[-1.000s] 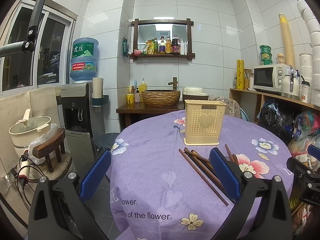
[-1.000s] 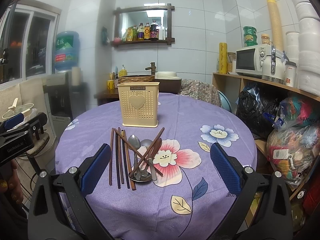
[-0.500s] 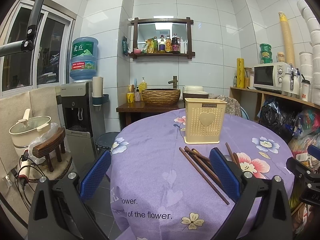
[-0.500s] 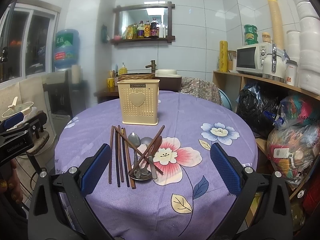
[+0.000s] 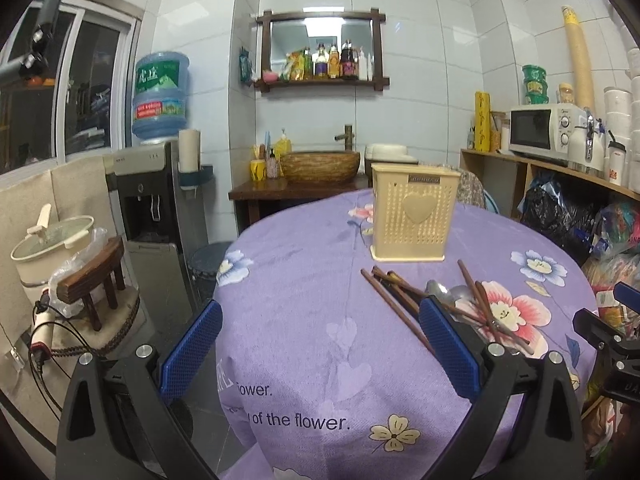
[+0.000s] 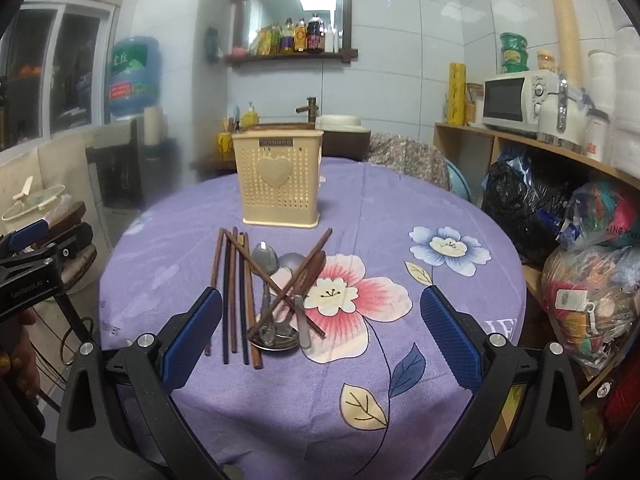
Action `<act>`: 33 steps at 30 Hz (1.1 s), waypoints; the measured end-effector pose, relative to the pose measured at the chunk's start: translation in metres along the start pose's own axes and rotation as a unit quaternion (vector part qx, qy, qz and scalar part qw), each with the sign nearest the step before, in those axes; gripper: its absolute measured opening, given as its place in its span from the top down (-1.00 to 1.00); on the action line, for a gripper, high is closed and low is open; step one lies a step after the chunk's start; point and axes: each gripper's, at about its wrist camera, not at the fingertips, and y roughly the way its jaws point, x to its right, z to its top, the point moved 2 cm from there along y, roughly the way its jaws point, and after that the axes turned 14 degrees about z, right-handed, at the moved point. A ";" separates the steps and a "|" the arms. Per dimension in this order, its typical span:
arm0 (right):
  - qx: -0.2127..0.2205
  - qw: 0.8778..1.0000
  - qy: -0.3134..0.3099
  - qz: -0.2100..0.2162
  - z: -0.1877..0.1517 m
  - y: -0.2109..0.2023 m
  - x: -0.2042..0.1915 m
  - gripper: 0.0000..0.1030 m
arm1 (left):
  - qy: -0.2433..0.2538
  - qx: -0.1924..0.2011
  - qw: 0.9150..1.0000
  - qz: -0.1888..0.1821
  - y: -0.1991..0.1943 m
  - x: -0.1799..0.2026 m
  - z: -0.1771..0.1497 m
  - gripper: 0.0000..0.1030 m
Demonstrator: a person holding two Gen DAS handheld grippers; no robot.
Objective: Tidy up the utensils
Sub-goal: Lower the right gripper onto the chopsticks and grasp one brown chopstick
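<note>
Showing: two handheld grippers hovering over a round table (image 6: 460,216) draped in a purple flowered cloth, seen from a camera on each gripper.
Left gripper (image 5: 320,348): jaws are standing wide apart, holding nothing; its blue pads (image 5: 192,350) are framing the near left edge of the table.
Right gripper (image 6: 320,332): jaws are also standing wide apart and empty, hanging above the near part of the table, with the utensil pile showing just beyond and between its blue pads (image 6: 450,336).
Chopsticks (image 6: 234,280): dark wooden sticks are lying on the cloth in front of the holder, several roughly side by side, a few crossing over the spoons.
Spoons (image 6: 268,260): metal spoons are lying in the same pile, bowls overlapping, beside a printed pink flower.
Utensil holder (image 6: 280,178): a cream perforated plastic box with a raised heart is standing upright behind the pile, apart from it.
Surroundings: a microwave (image 6: 516,100) is sitting on a shelf at right; a water dispenser (image 5: 156,184) is standing at left.
Person: part of a hand (image 6: 16,344) is showing at the left edge of the right wrist view.
</note>
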 end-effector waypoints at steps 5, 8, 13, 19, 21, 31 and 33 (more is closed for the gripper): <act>-0.032 0.999 -0.010 0.011 0.005 0.028 0.019 -0.90 | 0.022 -0.088 0.995 -0.031 0.044 0.007 -0.006 -0.90; -0.051 0.998 -0.012 0.018 0.008 0.047 0.028 -0.90 | 0.031 -0.126 0.991 -0.045 0.066 0.012 -0.009 -0.90; -0.077 0.996 -0.023 0.025 0.013 0.073 0.037 -0.90 | 0.055 -0.154 0.985 -0.062 0.093 0.027 0.002 -0.86; -0.094 0.995 -0.006 0.045 0.016 0.091 0.043 -0.90 | 0.076 -0.208 0.971 -0.084 0.128 0.063 0.007 -0.47; -0.097 0.994 -0.008 0.046 0.017 0.094 0.043 -0.90 | 0.073 -0.235 0.965 -0.093 0.138 0.072 0.006 -0.30; -0.086 0.996 0.010 0.018 0.022 0.096 0.062 -0.90 | 0.090 -0.266 0.957 -0.080 0.158 0.093 0.003 -0.09; -0.088 0.996 0.016 0.014 0.023 0.099 0.065 -0.90 | 0.094 -0.265 0.957 -0.077 0.160 0.094 0.004 -0.05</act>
